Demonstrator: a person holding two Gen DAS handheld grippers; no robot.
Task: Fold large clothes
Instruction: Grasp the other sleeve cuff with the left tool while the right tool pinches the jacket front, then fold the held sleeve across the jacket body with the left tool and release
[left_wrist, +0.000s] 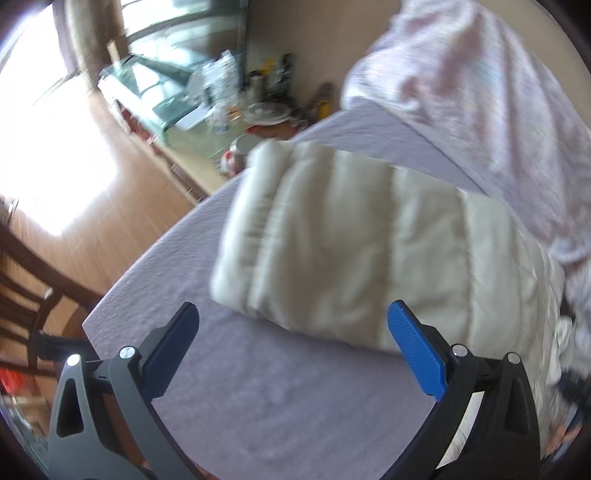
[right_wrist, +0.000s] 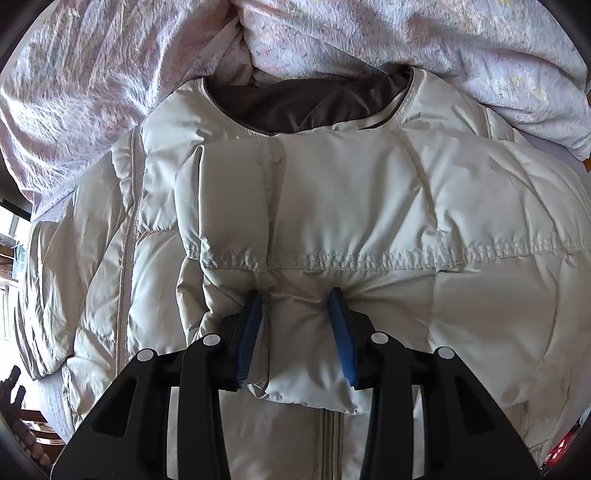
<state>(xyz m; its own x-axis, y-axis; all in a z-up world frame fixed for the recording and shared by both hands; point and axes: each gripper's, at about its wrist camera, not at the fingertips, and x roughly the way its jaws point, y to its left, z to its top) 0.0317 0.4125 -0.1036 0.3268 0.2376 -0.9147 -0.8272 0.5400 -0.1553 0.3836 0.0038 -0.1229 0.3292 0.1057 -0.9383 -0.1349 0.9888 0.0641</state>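
Note:
A cream quilted puffer jacket (right_wrist: 332, 192) lies on a bed with a lilac sheet (left_wrist: 229, 387). Its dark-lined collar (right_wrist: 306, 99) points toward the far bedding. My right gripper (right_wrist: 297, 295) is shut on a padded fold of the jacket, a sleeve laid across the body, and the fabric bunches between the blue pads (right_wrist: 341, 332). In the left wrist view a sleeve of the jacket (left_wrist: 351, 240) stretches across the sheet. My left gripper (left_wrist: 291, 314) is open and empty, just short of the sleeve's near edge.
A rumpled pink floral duvet (right_wrist: 369, 33) lies heaped beyond the jacket's collar; it also shows in the left wrist view (left_wrist: 480, 92). Past the bed's edge are a wooden floor (left_wrist: 92, 206), a cluttered glass-topped table (left_wrist: 184, 99) and a dark wooden chair (left_wrist: 26, 288).

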